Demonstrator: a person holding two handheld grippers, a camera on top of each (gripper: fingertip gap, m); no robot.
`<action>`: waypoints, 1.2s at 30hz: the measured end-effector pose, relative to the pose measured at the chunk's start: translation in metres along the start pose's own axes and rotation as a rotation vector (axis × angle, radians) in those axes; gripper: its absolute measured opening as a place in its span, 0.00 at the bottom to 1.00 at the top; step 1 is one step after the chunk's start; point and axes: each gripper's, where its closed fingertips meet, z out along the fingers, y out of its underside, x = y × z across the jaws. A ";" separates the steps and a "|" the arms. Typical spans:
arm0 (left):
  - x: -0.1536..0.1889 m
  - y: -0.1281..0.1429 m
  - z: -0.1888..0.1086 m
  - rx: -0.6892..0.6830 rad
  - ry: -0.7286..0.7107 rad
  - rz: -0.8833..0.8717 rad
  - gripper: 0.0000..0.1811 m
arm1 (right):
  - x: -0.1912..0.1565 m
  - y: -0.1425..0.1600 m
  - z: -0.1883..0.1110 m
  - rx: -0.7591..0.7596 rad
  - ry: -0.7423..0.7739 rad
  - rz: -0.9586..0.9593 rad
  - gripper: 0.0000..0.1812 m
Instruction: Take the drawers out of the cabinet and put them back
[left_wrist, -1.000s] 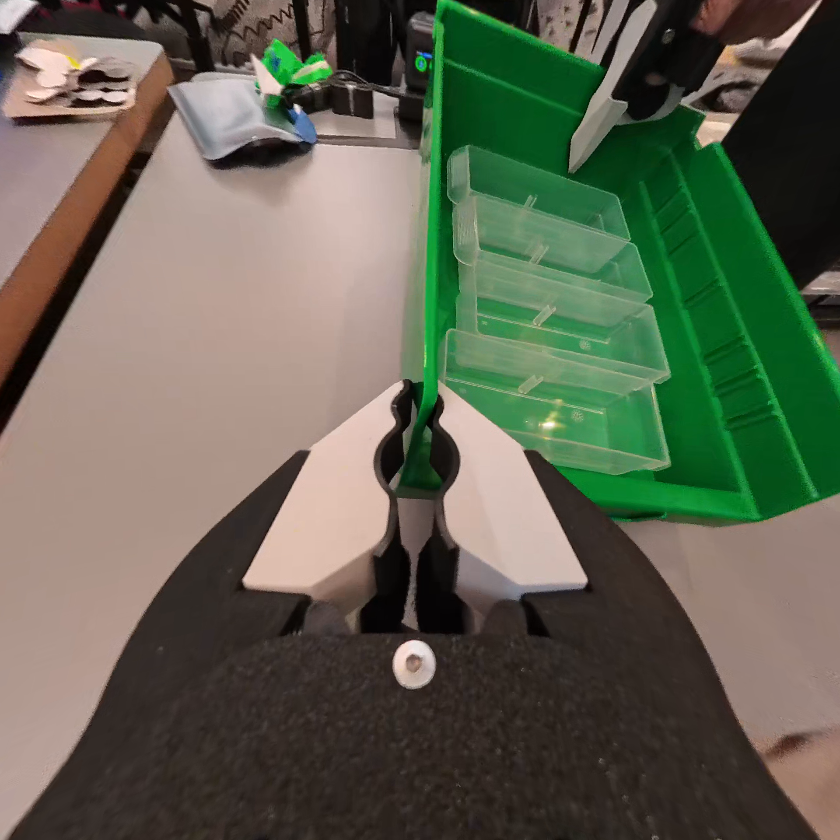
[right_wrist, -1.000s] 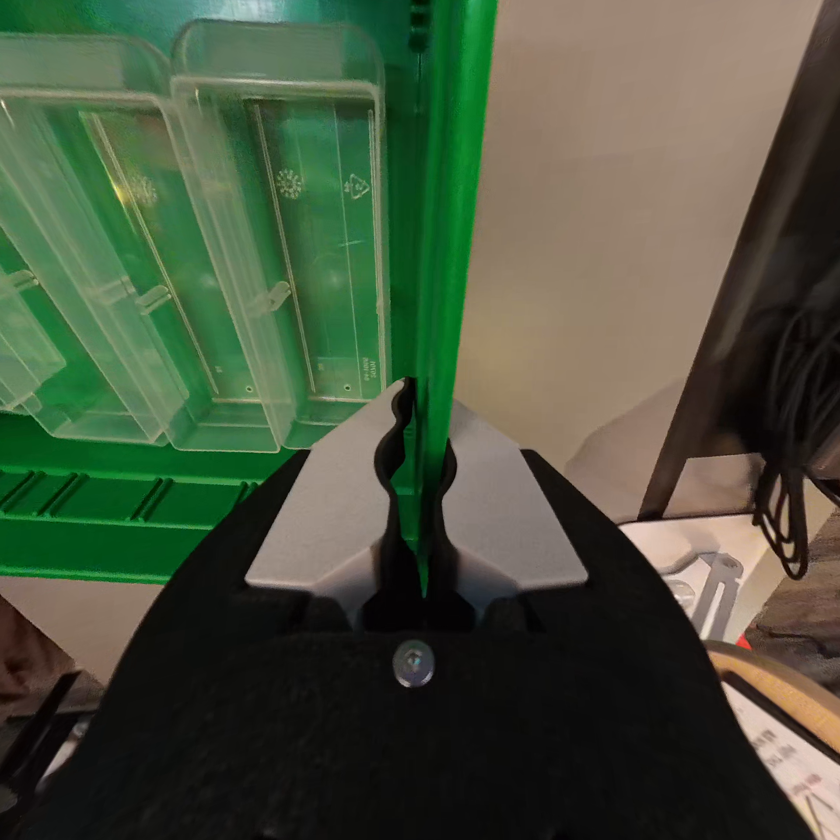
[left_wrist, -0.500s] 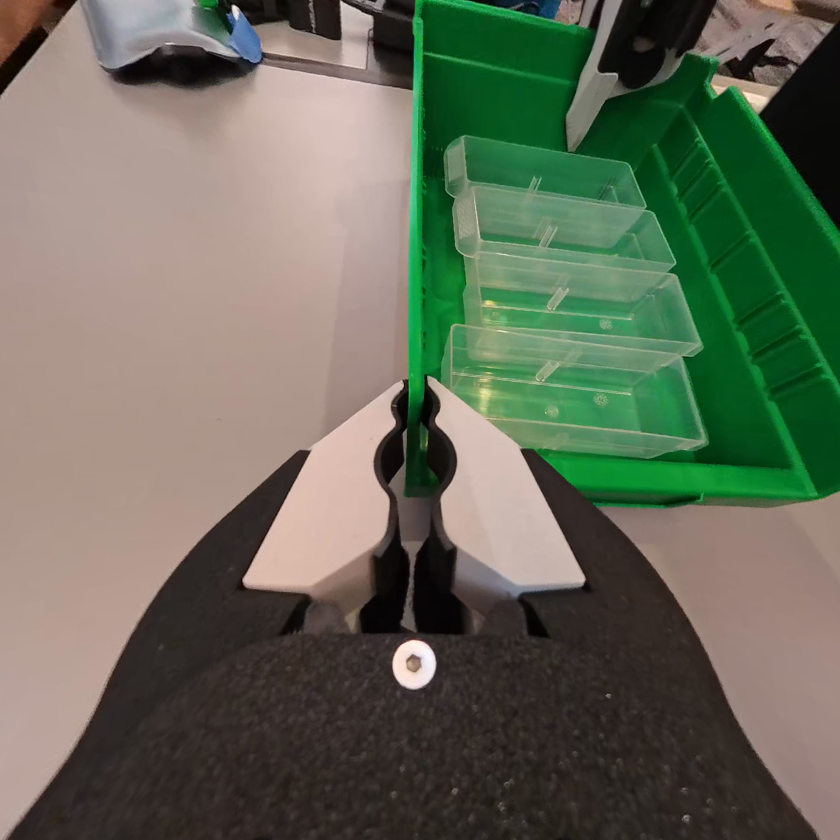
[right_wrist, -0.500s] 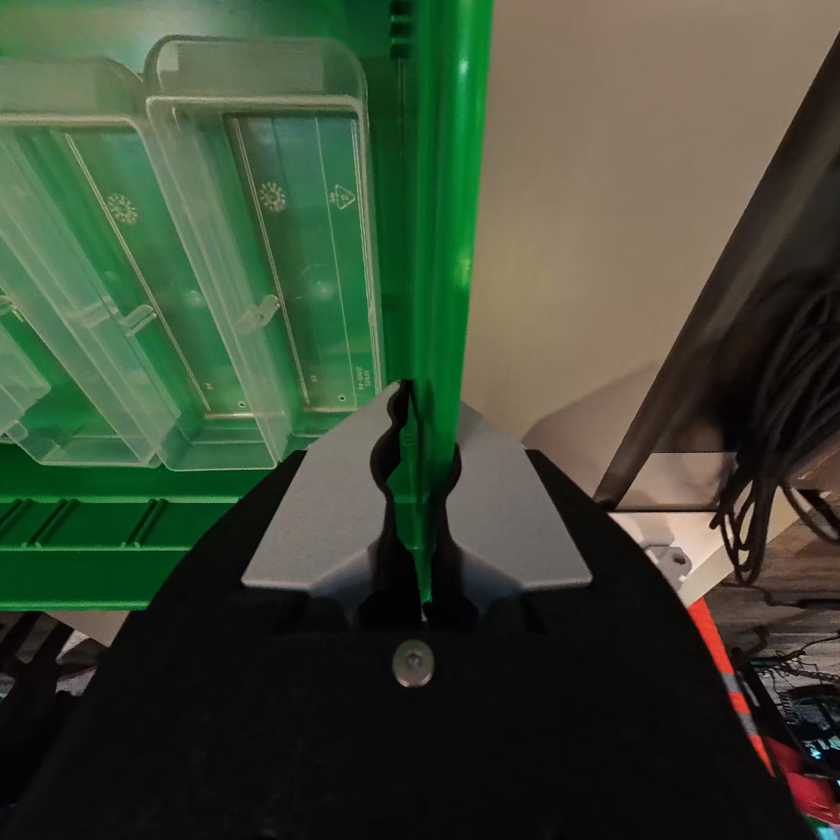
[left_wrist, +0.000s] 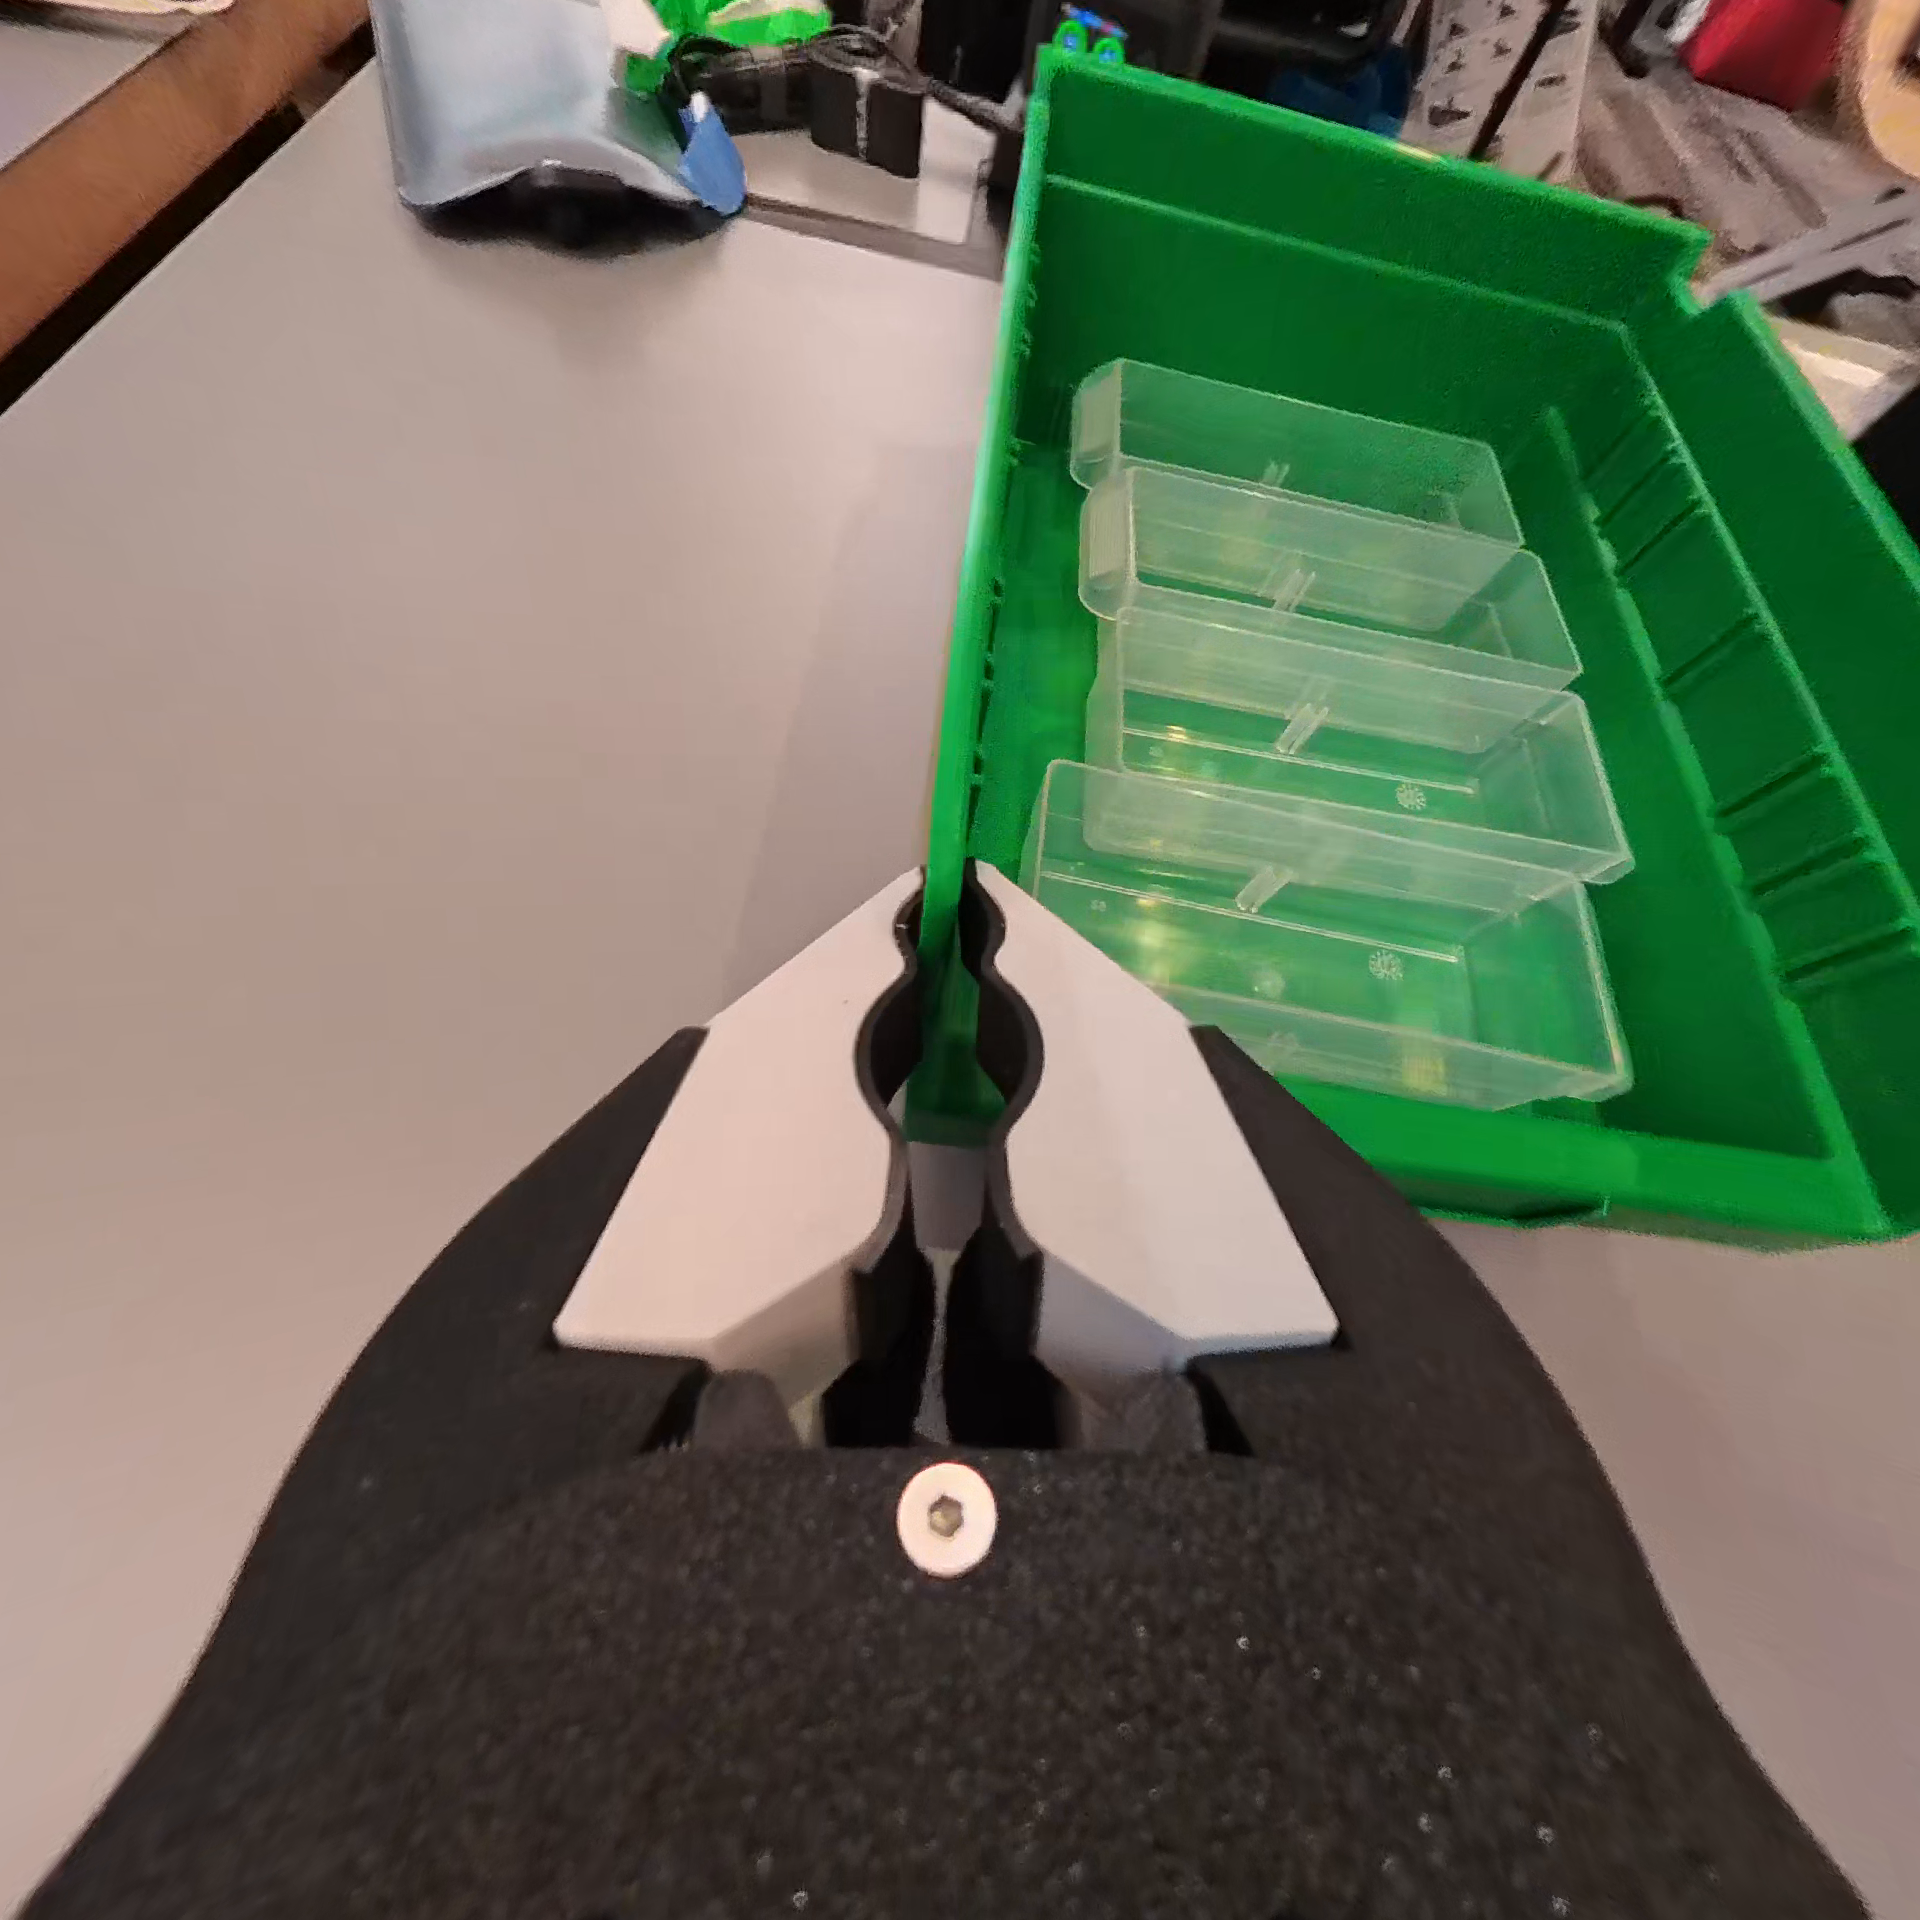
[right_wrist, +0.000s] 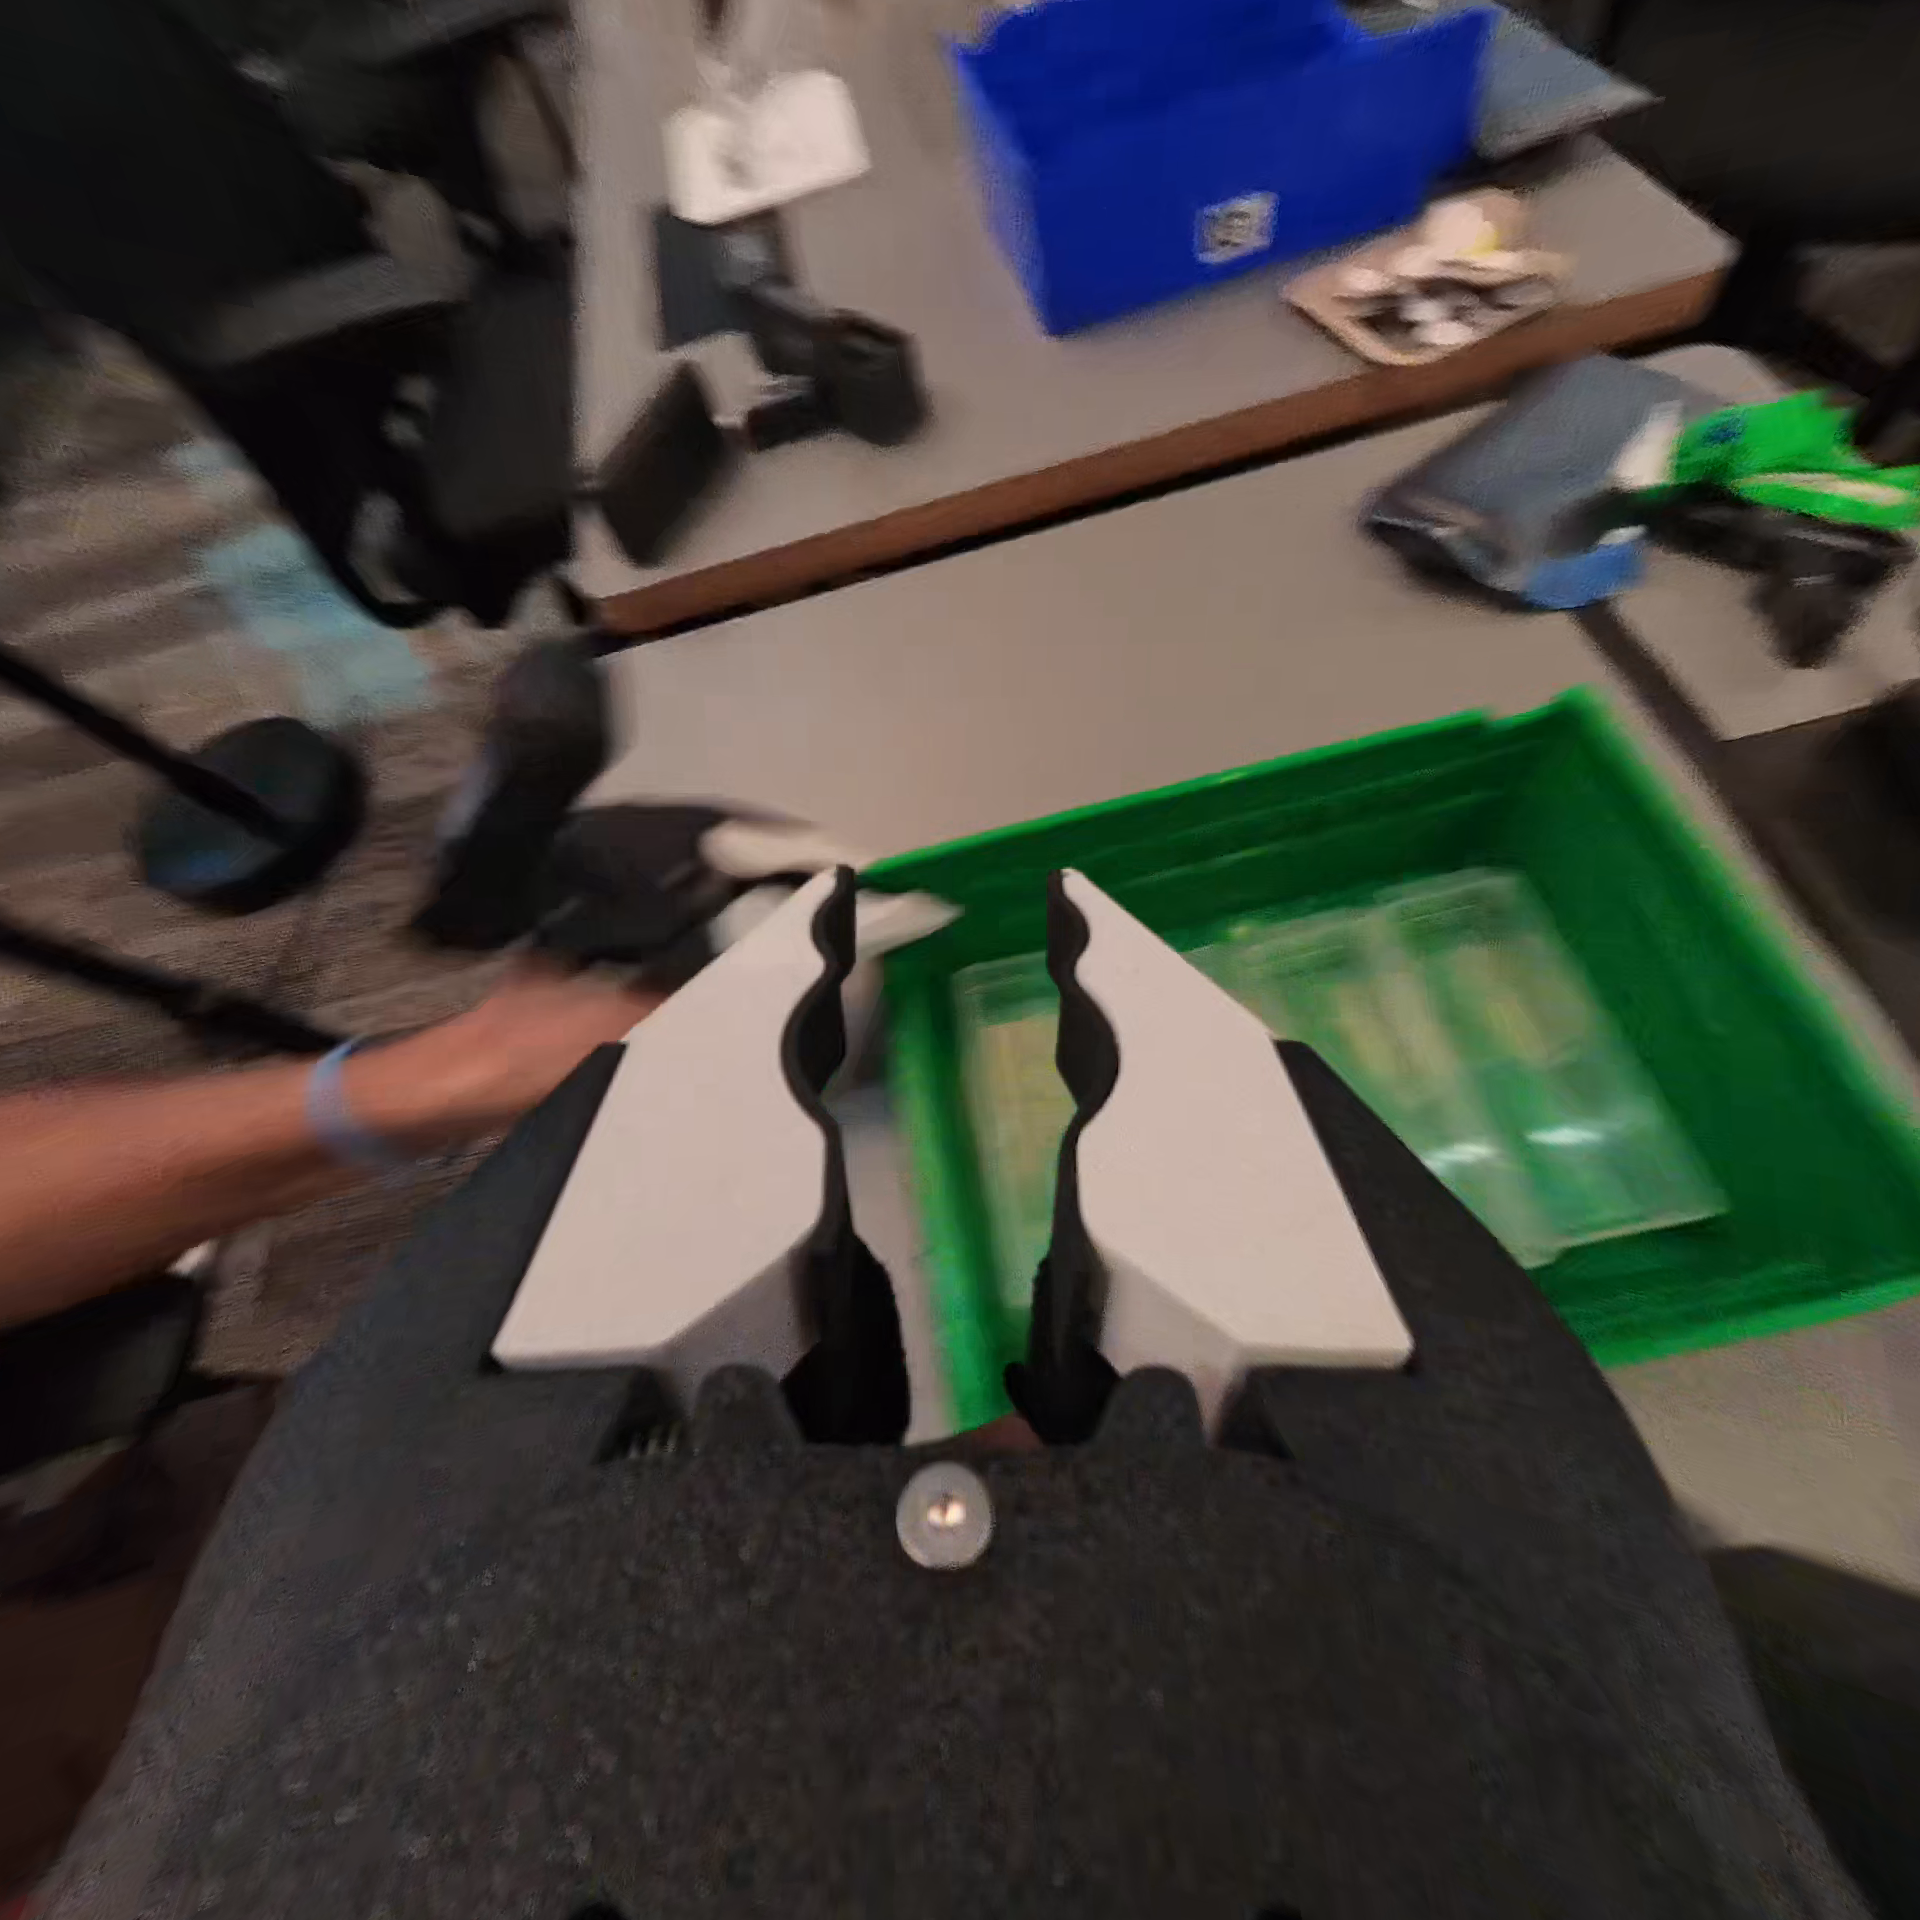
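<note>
A green bin (left_wrist: 1299, 239) lies on the grey table (left_wrist: 468, 623) with several clear plastic drawers (left_wrist: 1351, 966) overlapping in a row inside it. My left gripper (left_wrist: 948, 883) is shut on the bin's left wall near its front corner. My right gripper (right_wrist: 951, 883) is open and empty, held above the bin (right_wrist: 1714, 914), looking down at the drawers (right_wrist: 1455, 1060). This view is blurred. The left gripper (right_wrist: 883, 899) and the arm holding it (right_wrist: 416, 1081) show at the bin's corner.
A silver-blue pouch (left_wrist: 540, 135) and green scraps lie at the table's far end with black devices and cables. A second brown-edged table (right_wrist: 1039, 468) holds a blue bin (right_wrist: 1216, 156). A black stand base (right_wrist: 249, 821) sits on the carpet.
My right gripper has let go of the bin's wall, opened and pulled up and away. The bin has settled from tilted toward flat. My left gripper keeps its grip.
</note>
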 end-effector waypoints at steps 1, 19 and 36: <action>0.001 -0.001 0.002 -0.003 0.013 0.028 0.01 | -0.028 0.025 -0.016 0.037 -0.028 -0.007 0.20; 0.117 -0.023 -0.140 0.238 0.263 -0.077 0.25 | -0.069 0.359 -0.287 0.325 0.688 0.361 0.23; 0.208 0.042 -0.145 0.217 0.343 0.157 0.21 | -0.052 0.366 -0.324 0.380 0.875 0.307 0.29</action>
